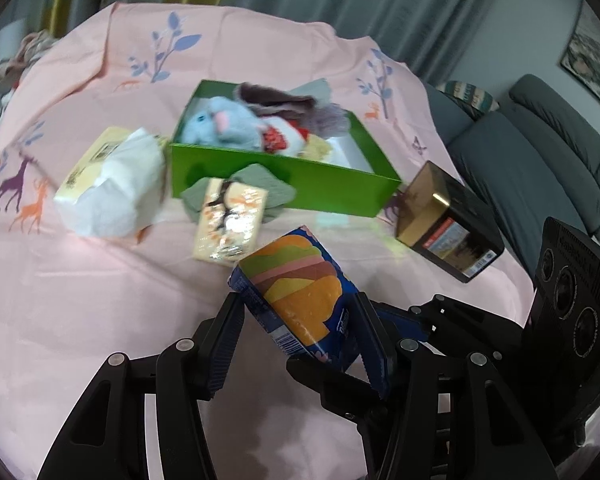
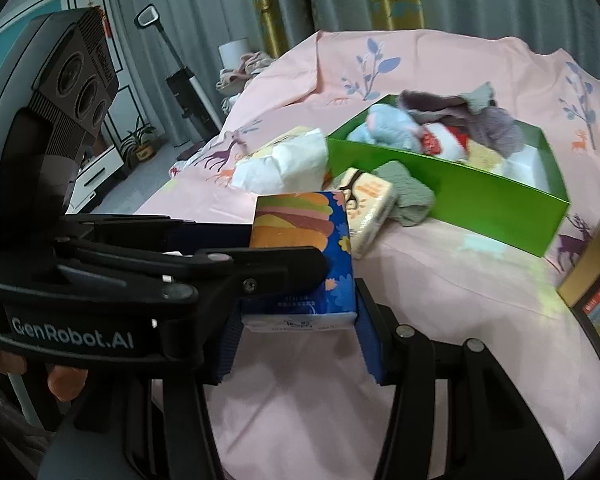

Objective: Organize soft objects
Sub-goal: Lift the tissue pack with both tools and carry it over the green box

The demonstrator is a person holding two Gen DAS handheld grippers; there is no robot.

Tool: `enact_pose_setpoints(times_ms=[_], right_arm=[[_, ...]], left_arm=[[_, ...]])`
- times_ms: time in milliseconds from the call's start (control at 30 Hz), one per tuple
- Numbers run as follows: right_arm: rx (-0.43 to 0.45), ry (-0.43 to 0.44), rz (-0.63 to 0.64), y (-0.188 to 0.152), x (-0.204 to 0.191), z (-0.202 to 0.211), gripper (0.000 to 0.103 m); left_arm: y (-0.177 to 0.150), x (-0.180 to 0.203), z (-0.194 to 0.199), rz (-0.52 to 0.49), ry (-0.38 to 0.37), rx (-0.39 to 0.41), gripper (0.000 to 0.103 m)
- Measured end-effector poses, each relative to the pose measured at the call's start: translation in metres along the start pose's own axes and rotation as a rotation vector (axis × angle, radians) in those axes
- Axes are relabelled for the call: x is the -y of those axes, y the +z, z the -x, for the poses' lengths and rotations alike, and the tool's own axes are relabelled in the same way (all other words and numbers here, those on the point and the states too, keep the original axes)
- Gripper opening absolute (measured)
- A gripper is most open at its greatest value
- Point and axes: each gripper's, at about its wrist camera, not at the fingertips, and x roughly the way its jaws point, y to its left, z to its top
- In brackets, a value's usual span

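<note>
Carrying a blue tissue pack (image 1: 296, 284) with both grippers toward the green box (image 1: 284, 184).

We found the left gripper (image 1: 300, 332) and the right gripper (image 2: 300, 344) each pinching the pack across its width, jaws partly closed on it, apparently so the soft wrapper would not sag or twist. The pack hung clear of the pink sheet (image 1: 100, 300), nearer than the box. Plush toys (image 1: 224, 120) already sat inside, leaving room at the right end. A yellow tissue pack (image 1: 228, 220) and a white bundle (image 1: 116, 188) lay outside, beside the near wall.
</note>
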Motion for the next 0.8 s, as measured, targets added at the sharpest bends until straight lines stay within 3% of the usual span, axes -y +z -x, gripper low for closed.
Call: enact_pose_setpoints(times_ms=[500,800], right_arm=[[0.076,-0.122,-0.096,-0.008,0.039,0.051,0.051],[0.068,-0.14,-0.118,-0.011,0.044,0.048,0.051]], left_arm=[[0.014,0.065,-0.014,-0.133,-0.087,0.001,0.056],[0.016,0.065,-0.022,-0.136,-0.107,-0.016,0.056]])
